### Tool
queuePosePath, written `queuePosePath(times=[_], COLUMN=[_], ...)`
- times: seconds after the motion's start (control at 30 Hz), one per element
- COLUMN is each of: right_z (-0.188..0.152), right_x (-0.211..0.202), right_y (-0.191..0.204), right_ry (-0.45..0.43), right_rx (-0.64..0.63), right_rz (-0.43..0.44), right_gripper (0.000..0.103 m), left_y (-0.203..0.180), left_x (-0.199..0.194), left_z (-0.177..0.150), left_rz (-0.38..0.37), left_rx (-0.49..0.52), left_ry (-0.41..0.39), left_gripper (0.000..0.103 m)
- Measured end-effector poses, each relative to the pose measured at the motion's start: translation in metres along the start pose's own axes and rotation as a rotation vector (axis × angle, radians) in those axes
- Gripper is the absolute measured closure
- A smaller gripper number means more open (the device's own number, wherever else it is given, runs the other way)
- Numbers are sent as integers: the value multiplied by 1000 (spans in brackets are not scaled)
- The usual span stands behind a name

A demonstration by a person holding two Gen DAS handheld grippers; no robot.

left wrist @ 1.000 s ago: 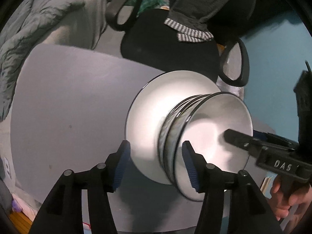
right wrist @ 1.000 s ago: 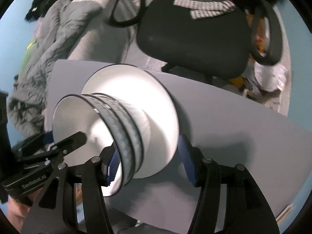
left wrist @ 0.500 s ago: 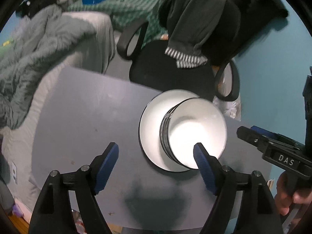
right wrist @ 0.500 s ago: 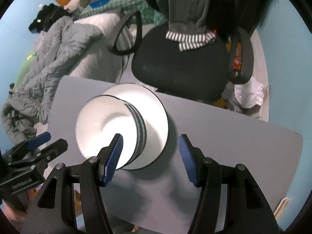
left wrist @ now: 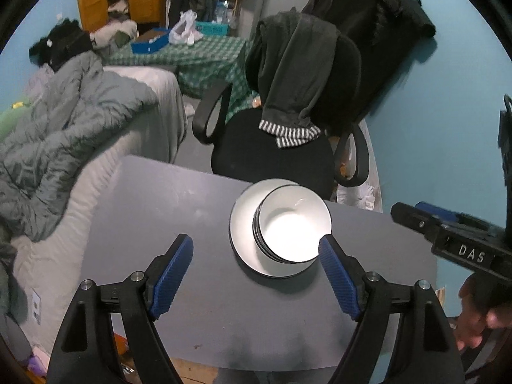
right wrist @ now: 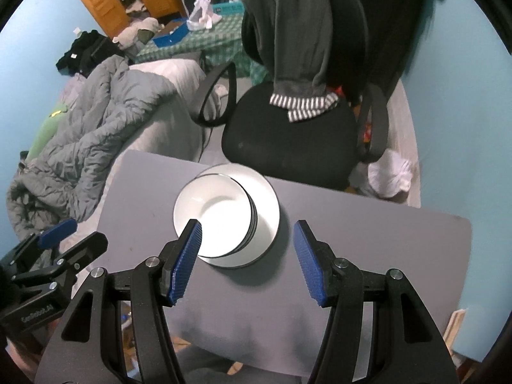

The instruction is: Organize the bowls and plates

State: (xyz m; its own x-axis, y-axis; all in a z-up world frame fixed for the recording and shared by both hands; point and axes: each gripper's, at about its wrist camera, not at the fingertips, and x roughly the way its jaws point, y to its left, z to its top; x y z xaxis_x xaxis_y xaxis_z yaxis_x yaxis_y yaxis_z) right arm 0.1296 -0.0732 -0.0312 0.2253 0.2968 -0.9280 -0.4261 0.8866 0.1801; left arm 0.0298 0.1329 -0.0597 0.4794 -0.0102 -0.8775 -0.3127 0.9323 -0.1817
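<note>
A stack of white bowls with dark rims (left wrist: 292,228) sits on a white plate (left wrist: 241,224) near the far edge of the grey table (left wrist: 160,211). It also shows in the right wrist view as bowls (right wrist: 212,212) on the plate (right wrist: 267,206). My left gripper (left wrist: 256,275) is open and empty, held above and in front of the stack. My right gripper (right wrist: 246,259) is open and empty, also raised in front of the stack. The right gripper shows at the right in the left wrist view (left wrist: 454,233); the left gripper shows at the lower left in the right wrist view (right wrist: 54,256).
A black office chair (left wrist: 275,156) draped with dark clothing stands just beyond the table's far edge. A bed with a grey quilt (left wrist: 57,134) lies to the left. A blue wall (left wrist: 441,121) is on the right.
Both grippers have opened wider and pulled up and back from the stack. The bowls and plate stay on the table and look much smaller now.
</note>
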Motion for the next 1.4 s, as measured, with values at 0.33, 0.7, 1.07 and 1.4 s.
queuePosePath(times=[0.33, 0.7, 1.07, 1.4], right_z=[-1, -6, -7, -8], right_x=[-51, -88, -101, -101], right_y=[7, 19, 26, 27], right_ry=[-98, -168, -201, -203], right_rx=[24, 41, 31, 34], right_rz=[-55, -70, -89, -90], right_gripper=[45, 45, 45, 45], left_y=[-14, -15, -10, -7], left_x=[-48, -88, -91, -89], left_z=[4, 13, 13, 13], left_rz=[39, -7, -8, -21], left_rx=[77, 62, 66, 56], left_ry=[-97, -148, -152, -138], left_gripper=[16, 16, 15, 15])
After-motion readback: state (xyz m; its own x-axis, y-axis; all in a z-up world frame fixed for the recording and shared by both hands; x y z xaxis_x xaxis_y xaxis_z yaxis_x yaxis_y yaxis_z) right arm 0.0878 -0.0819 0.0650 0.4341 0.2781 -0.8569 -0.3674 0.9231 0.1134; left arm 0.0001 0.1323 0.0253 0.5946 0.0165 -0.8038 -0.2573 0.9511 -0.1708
